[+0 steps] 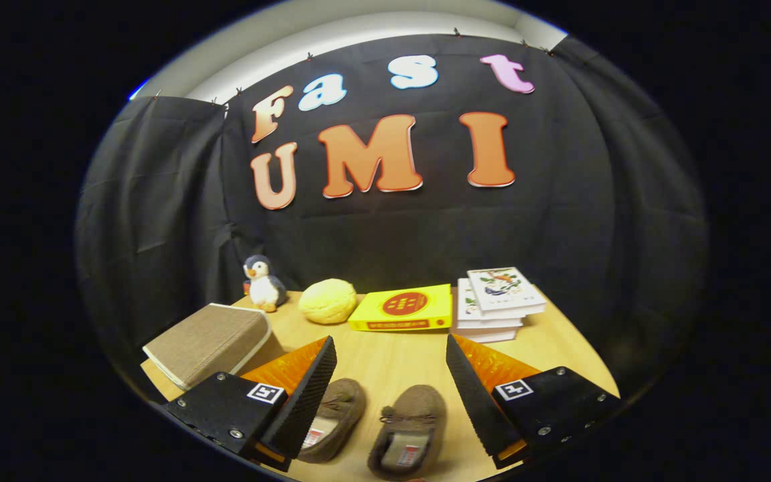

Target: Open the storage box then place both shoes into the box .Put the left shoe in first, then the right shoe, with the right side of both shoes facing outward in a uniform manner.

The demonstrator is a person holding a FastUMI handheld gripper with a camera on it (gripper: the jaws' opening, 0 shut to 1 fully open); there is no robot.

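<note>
Two brown slipper-like shoes lie on the wooden table [399, 361] between my fingers, toes pointing away from me. The left shoe [335, 418] rests against my left finger's inner pad [308, 398]; the right shoe [412, 428] lies in the middle of the gap. A brown fabric storage box [208, 341] with its lid closed sits tilted beyond my left finger. My gripper [389, 395] stands open above the shoes, holding nothing.
At the back of the table stand a penguin plush [264, 282], a yellow round cushion [327, 300], a yellow box with a red circle [404, 308] and a stack of white books [498, 301]. Black cloth walls the booth behind.
</note>
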